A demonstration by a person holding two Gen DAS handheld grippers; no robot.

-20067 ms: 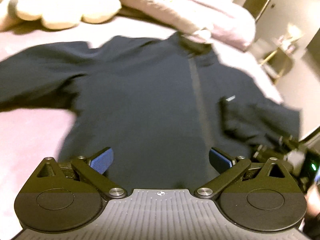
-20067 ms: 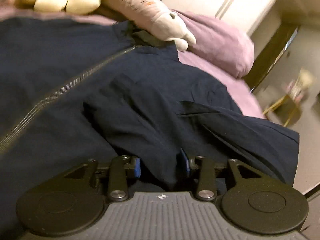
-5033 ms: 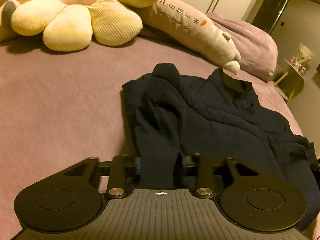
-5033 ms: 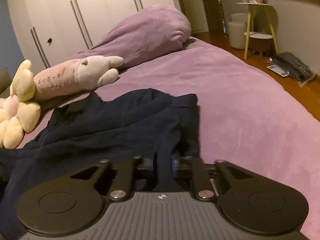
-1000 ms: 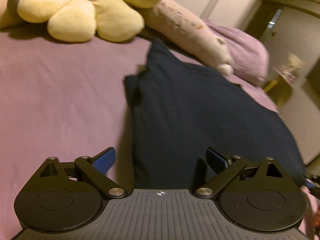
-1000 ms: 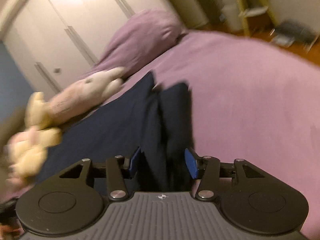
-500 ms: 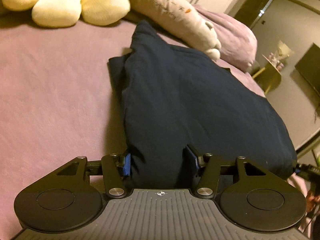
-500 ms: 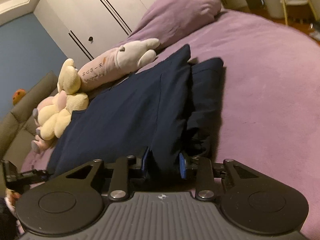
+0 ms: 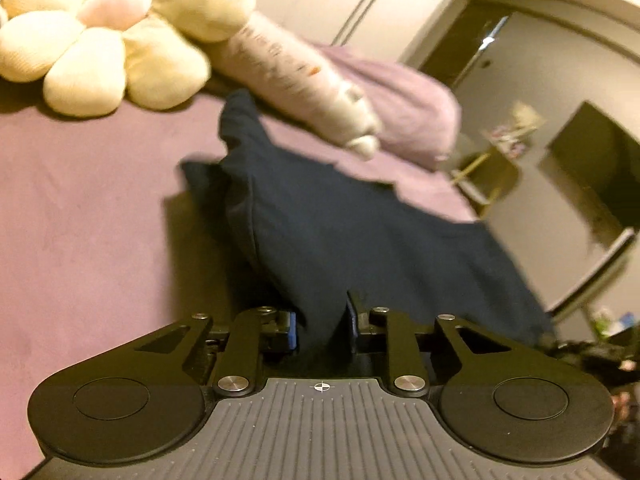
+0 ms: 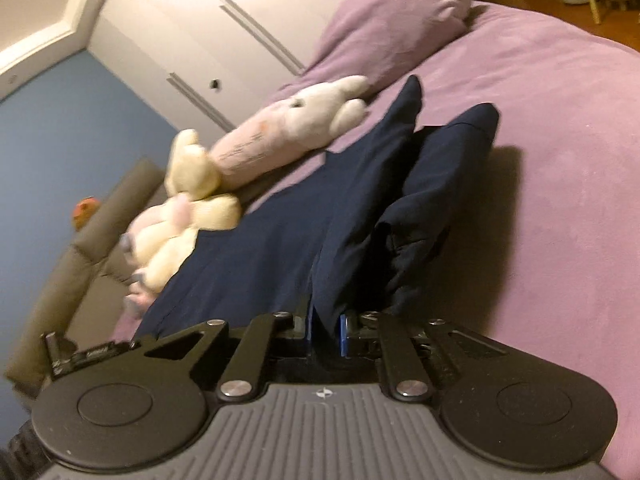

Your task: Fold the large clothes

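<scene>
I see the bed [image 9: 80, 216] first, its purple cover filling most of both views; the navy garment [image 9: 360, 240] lies across the middle of it, folded into a long dark slab, its far end reaching toward the head of the bed and its near end lifted off the cover by my two grippers; in the right wrist view a second, narrower fold sits just beside the main panel on the side toward the open bed, casting a shadow on the cover; at the head of the bed rests a purple pillow [image 10: 396, 20], with a long plush [image 10: 296, 128] lying in front of it, its pale snout close to the garment's far tip; a yellow flower cushion [image 9: 100, 48] sits at the far left corner in the left wrist view, apart from the cloth; my left gripper [image 9: 322, 326] has just been closing and its blue pads now pinch the near hem of the garment; my right gripper [image 10: 325, 330] has likewise just been closing and clamps a thin fold of the same hem, cloth bunched between its pads.
</scene>
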